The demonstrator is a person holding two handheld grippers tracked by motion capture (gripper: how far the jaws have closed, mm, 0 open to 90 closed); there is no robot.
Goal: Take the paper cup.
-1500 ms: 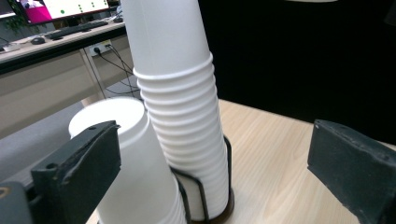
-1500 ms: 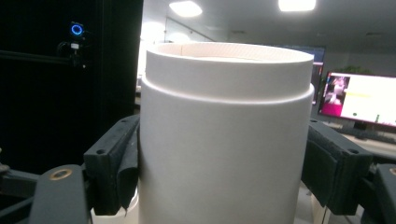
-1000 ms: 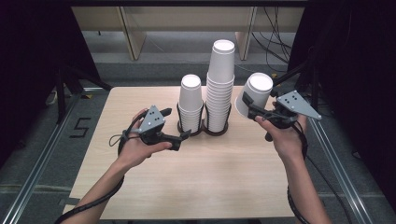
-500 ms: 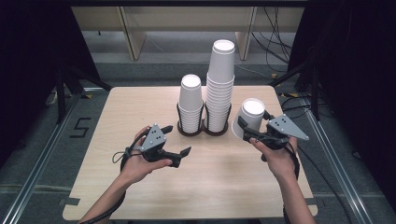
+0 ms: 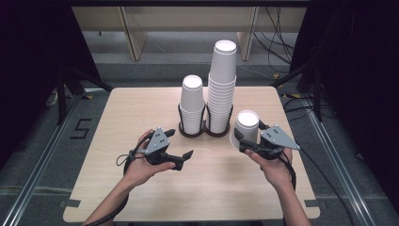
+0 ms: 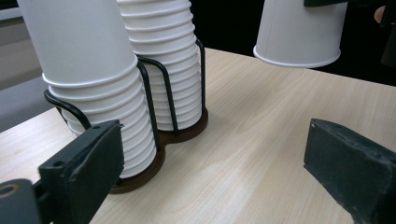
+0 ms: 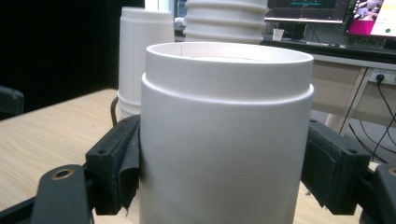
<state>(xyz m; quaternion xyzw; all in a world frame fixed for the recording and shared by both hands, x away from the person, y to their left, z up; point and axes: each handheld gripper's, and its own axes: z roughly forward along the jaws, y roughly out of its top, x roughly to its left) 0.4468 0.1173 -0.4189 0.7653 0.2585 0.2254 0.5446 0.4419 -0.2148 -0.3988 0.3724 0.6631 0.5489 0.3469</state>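
Holding 1 upside-down paper cup (image 5: 247, 125) tight by its sides, the right gripper (image 5: 244, 141) has it just above the table (image 5: 141, 108), right of the 2 cup stacks (image 5: 221, 89). The left gripper (image 5: 181, 149) is wide open, holding nothing.

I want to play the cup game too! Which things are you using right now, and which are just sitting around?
In use:
- upside-down paper cup, squeezed in the right gripper
- two cup stacks, short and tall
- black wire holder they stand in
- left gripper, open, holding nothing

Just sitting around:
- cables on the floor behind the table
- taped number on the floor
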